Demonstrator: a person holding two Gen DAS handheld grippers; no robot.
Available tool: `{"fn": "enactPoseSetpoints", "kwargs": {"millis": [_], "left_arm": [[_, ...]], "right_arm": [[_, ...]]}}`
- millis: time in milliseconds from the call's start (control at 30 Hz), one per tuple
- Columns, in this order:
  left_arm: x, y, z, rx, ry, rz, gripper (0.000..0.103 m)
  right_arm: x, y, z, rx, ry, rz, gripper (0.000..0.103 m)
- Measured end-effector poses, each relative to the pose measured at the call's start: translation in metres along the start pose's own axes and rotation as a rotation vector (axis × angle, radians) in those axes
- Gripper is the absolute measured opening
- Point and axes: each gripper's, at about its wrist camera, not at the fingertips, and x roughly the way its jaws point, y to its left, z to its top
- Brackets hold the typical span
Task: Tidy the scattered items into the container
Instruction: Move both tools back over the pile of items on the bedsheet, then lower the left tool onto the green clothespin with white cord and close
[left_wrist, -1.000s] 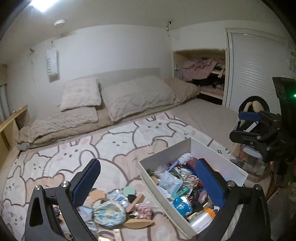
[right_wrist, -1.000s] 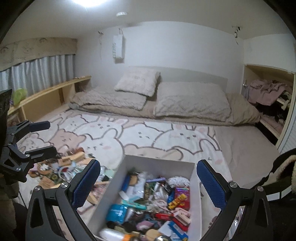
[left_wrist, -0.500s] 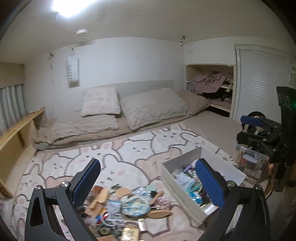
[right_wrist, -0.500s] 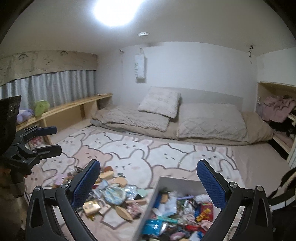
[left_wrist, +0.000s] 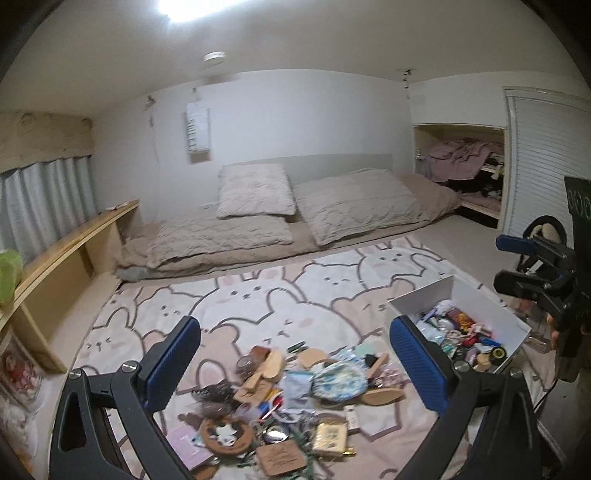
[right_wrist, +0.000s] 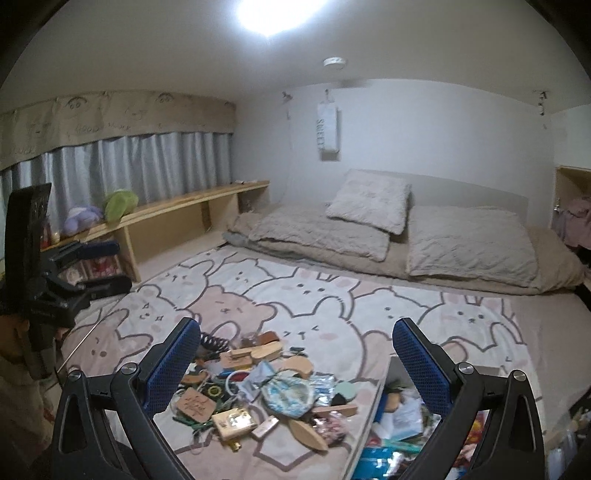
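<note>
A heap of small items lies on the bunny-print blanket (left_wrist: 280, 302): a blue floral pouch (left_wrist: 338, 380), wooden pieces (left_wrist: 271, 365), a round wooden frame (left_wrist: 225, 434) and a gold packet (left_wrist: 330, 437). The pouch also shows in the right wrist view (right_wrist: 290, 393). A white box (left_wrist: 424, 295) filled with small things stands right of the heap; its contents (right_wrist: 402, 417) show at lower right in the right wrist view. My left gripper (left_wrist: 295, 360) is open and empty above the heap. My right gripper (right_wrist: 295, 363) is open and empty above the heap, left of the box.
Pillows (left_wrist: 255, 194) and a folded quilt (left_wrist: 221, 236) lie at the back of the bed. A wooden shelf (right_wrist: 184, 206) with plush toys runs along the left wall under curtains. An open closet (left_wrist: 465, 173) is at the right.
Both grippers have pulled back, lifted and swung left: the box has slid right in both views and the heap now sits between the fingers. Both stay open and empty.
</note>
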Motion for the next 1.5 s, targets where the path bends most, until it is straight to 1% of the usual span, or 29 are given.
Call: {"fn": "enactPoseSetpoints", "kwargs": {"millis": [133, 267, 467, 667, 800, 900, 1100, 1367, 1500], "left_arm": [[0.001, 0.018, -0.016, -0.002, 0.022, 0.034, 0.103], [0.004, 0.035, -0.036, -0.001, 0.040, 0.066, 0.103], [0.017, 0.066, -0.069, -0.051, 0.093, 0.097, 0.103], [0.029, 0.092, -0.101, -0.104, 0.140, 0.134, 0.103], [0.034, 0.107, -0.128, -0.132, 0.167, 0.160, 0.103], [0.040, 0.119, -0.153, -0.155, 0.205, 0.180, 0.103], [0.053, 0.137, -0.202, -0.199, 0.285, 0.216, 0.103], [0.074, 0.147, -0.251, -0.232, 0.362, 0.240, 0.103], [0.087, 0.150, -0.276, -0.235, 0.419, 0.247, 0.103]], "right_arm": [[0.020, 0.012, -0.010, 0.000, 0.033, 0.018, 0.103], [0.039, 0.026, -0.025, -0.025, 0.074, 0.019, 0.103], [0.066, 0.043, -0.050, -0.038, 0.125, 0.035, 0.103], [0.089, 0.050, -0.075, -0.026, 0.175, 0.039, 0.103], [0.104, 0.052, -0.096, -0.019, 0.219, 0.037, 0.103], [0.116, 0.056, -0.113, -0.023, 0.259, 0.034, 0.103], [0.137, 0.066, -0.146, -0.037, 0.328, 0.035, 0.103], [0.160, 0.077, -0.184, -0.017, 0.406, 0.057, 0.103], [0.170, 0.080, -0.204, 0.004, 0.451, 0.060, 0.103]]}}
